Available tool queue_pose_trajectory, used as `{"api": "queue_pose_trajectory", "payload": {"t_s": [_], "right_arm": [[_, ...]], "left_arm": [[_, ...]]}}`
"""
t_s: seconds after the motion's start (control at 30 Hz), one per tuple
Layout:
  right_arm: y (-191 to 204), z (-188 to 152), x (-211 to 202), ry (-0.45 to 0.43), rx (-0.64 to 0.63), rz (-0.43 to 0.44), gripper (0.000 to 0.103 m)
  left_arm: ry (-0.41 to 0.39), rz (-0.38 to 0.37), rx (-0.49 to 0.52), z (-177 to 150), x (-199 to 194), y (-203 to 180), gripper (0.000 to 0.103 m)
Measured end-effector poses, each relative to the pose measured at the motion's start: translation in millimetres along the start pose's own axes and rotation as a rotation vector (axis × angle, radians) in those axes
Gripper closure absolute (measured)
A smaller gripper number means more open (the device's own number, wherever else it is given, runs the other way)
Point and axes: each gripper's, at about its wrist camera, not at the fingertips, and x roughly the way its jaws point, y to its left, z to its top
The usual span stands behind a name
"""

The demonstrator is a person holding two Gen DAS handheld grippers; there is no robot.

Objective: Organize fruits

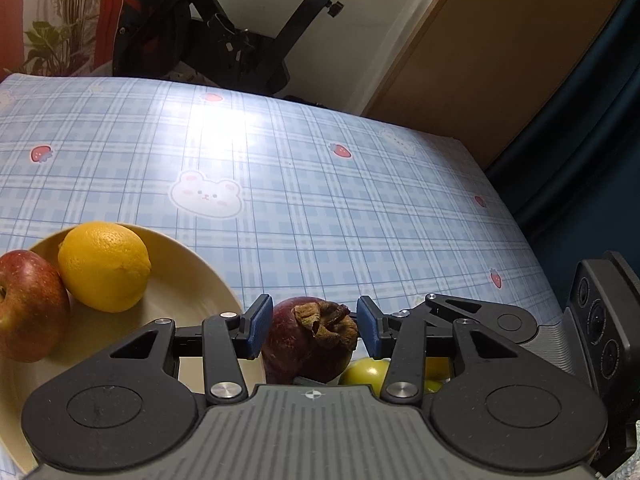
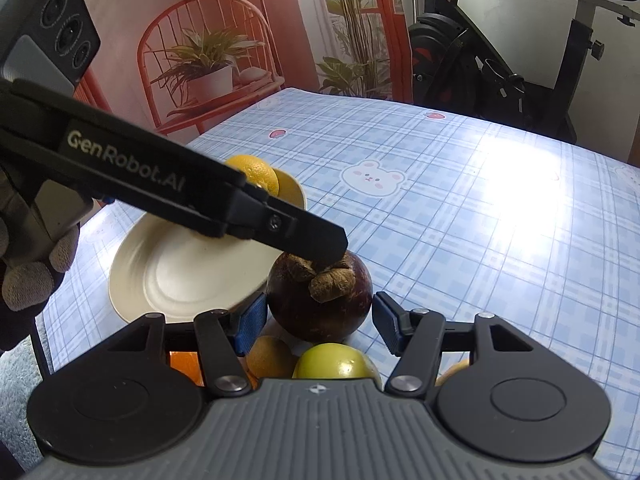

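Left hand-held gripper (image 1: 312, 328) clamps the mangosteen (image 1: 308, 340) beside the plate (image 1: 192, 280); right hand-held gripper (image 2: 320, 320) stands apart around the same fruit, not pressing.

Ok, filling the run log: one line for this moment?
left gripper: jaws shut on mangosteen | right gripper: jaws flank it, contact unclear | plate: lemon, apple

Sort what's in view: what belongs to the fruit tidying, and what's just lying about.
Belongs to the job: mangosteen, plate, lemon, red apple, green fruit, brownish fruit.

Just lying about: exercise bike, plant backdrop, checked tablecloth.
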Motion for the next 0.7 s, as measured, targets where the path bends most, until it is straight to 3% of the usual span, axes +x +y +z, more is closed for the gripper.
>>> {"api": "queue_pose_trajectory", "payload": {"t_s": [0.7], "right_arm": [[-0.2,5.0,8.3,0.025,0.008,-0.009,0.040]], "left_arm": [[0.003,-0.019,-0.025,-1.0,9.2,6.1,0.057]]}}
